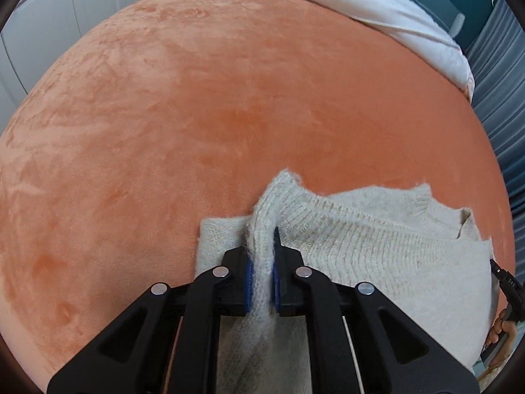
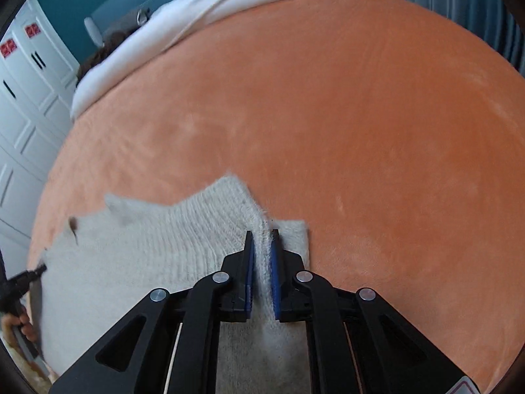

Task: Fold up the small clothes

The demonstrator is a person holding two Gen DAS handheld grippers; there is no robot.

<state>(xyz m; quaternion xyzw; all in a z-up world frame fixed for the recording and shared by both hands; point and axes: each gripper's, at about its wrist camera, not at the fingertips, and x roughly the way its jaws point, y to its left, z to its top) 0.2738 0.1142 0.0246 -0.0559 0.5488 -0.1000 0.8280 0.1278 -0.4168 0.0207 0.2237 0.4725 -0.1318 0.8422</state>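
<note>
A cream knitted sweater (image 1: 377,239) lies on the orange plush bed cover (image 1: 197,115). In the left wrist view my left gripper (image 1: 261,256) is shut on a raised fold at the sweater's left edge, with the knit pinched between the blue pads. In the right wrist view my right gripper (image 2: 261,246) is shut on a fold at the sweater's (image 2: 147,246) right edge. The part of the sweater between the two grips is lifted off a layer that lies flat beneath. Each view shows the other gripper and a hand at its border.
A white duvet (image 1: 377,3) is bunched along the far edge of the bed. White cupboard doors (image 2: 23,105) stand to one side, and a blue ribbed wall (image 1: 492,75) to the other. Orange cover (image 2: 361,115) stretches away beyond the sweater.
</note>
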